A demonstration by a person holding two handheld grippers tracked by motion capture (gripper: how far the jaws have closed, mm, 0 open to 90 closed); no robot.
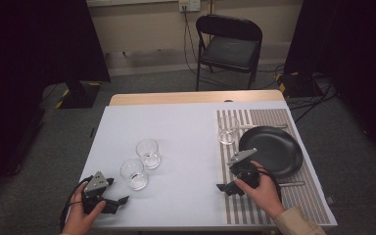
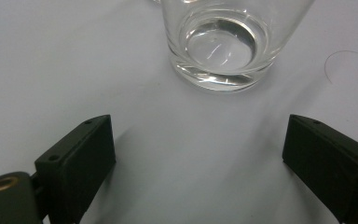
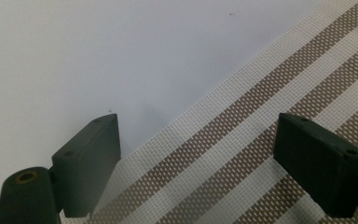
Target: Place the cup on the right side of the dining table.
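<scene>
Your left claw [image 1: 119,200] rests spread and empty on the white counter [image 1: 186,147], near tumbler [image 2: 223,44] just ahead. Clear glass, thick base: rigid, slick, breakable; likely grip low across the wall. Right claw [image 1: 226,188], also released, sits at the woven striped placemat [image 3: 270,140] edge.

1 clear, empty glass [image 1: 133,174] is standing upright at lower left of centre in the high view, its thick round base [image 2: 219,49] sitting top centre in the left gripper view.
</scene>
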